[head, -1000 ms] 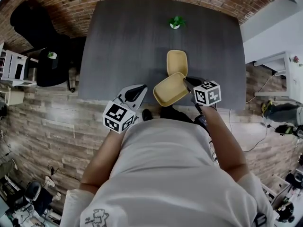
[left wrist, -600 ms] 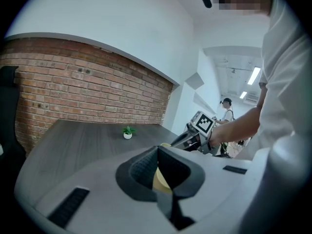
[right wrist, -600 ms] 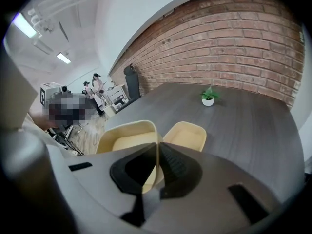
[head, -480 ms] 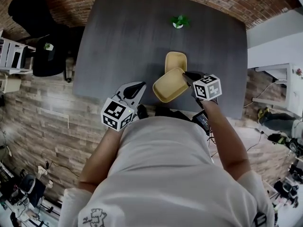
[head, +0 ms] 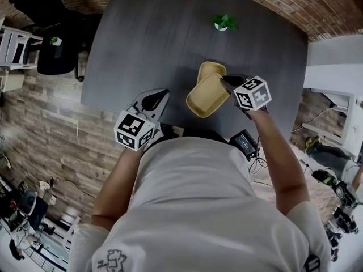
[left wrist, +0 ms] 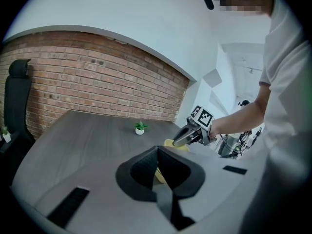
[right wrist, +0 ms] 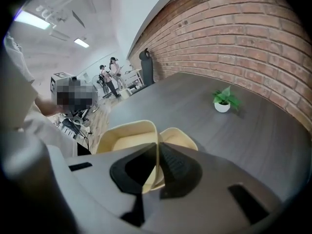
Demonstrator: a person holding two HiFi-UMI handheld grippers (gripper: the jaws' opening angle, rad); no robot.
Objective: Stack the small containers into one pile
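Two small yellow containers are over the dark table (head: pixel 142 38). One container (head: pixel 211 70) lies flat on it. The other container (head: pixel 206 96) hangs tilted above its near end, and my right gripper (head: pixel 229 84) is shut on that one's right rim. In the right gripper view the rim wall (right wrist: pixel 155 150) is pinched between the pads of the right gripper (right wrist: pixel 157 149), with the lying container (right wrist: pixel 179 137) just beyond. My left gripper (head: pixel 155 100) stays near the table's front edge, shut and holding nothing. In the left gripper view the left gripper (left wrist: pixel 157 150) points toward the containers (left wrist: pixel 174 144).
A small potted plant (head: pixel 225 22) stands at the table's far side, beyond the containers. A black chair (head: pixel 54 50) is off the table's left end. A black device with a cable (head: pixel 245 143) sits by the front right edge. A brick wall runs behind the table.
My right gripper has carried the tilted container away from me, so it now overlaps the near end of the lying one. The left gripper has barely moved.
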